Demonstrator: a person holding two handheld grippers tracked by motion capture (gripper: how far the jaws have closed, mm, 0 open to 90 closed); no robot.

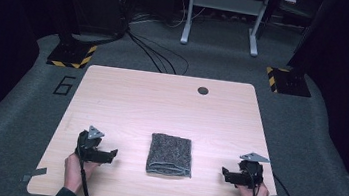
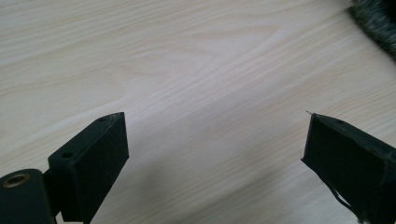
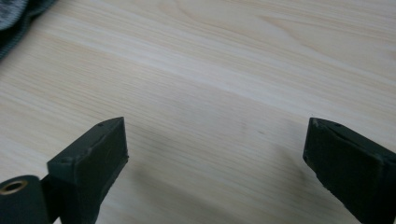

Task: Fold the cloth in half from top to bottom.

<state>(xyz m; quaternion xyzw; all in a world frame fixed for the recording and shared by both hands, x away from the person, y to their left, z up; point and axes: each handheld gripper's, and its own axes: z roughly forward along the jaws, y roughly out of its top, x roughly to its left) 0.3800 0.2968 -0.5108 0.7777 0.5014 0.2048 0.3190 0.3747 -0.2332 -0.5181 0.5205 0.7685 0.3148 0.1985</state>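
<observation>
now we see a folded grey towel (image 1: 170, 155), nubbly and roughly rectangular, lying near the front middle of the pale wood-grain table (image 1: 162, 101). our left gripper (image 1: 107, 155) and right gripper (image 1: 227, 174) rest well apart on either side of it, jaws spread wide on nothing. in each gripper view just a fuzzy corner of it (image 2: 376, 21) is cut off by the frame. a dark round hole (image 1: 203, 90) sits near the far edge.
</observation>
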